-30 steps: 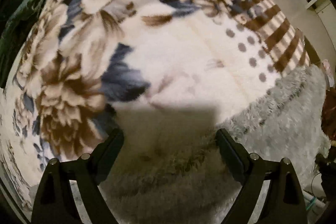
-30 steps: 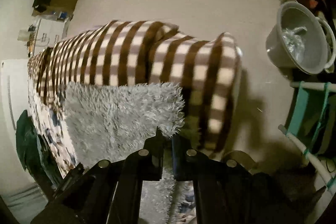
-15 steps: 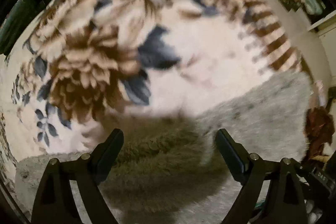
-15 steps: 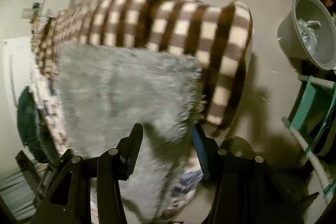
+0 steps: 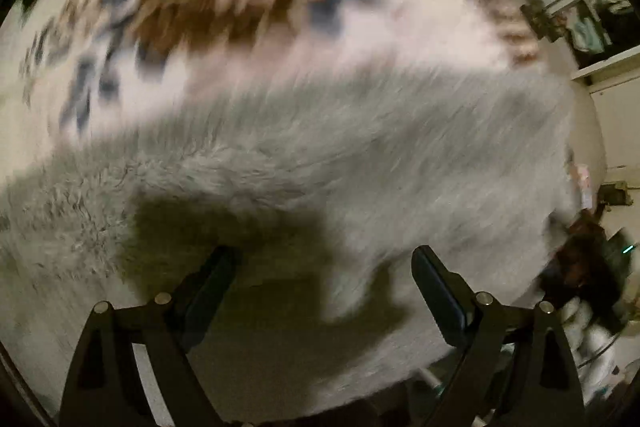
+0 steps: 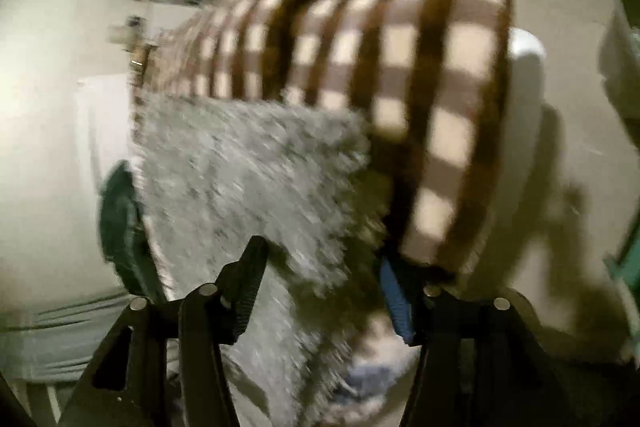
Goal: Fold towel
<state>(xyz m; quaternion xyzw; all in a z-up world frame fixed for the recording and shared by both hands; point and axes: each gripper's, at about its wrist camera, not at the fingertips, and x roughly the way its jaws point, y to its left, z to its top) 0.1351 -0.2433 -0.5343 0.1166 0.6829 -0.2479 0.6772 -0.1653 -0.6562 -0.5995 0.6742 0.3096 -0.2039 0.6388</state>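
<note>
Hovering with both claws spread and empty, left claw and right claw, we see the grey towel lying flat just ahead on the patterned blanket.

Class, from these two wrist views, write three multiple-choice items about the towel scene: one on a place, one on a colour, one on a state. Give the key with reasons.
1. Where does the grey towel lie?
A. on the patterned blanket
B. in a bucket
C. on the bare floor

2. What colours are the blanket's checks?
A. red and green
B. brown and cream
C. blue and yellow

3. How does the right gripper stand?
A. shut on the towel
B. out of view
C. open

Key: A, the blanket shows around the towel; B, brown bands cross cream squares; C, its jaws stand apart, like the left gripper.
</note>
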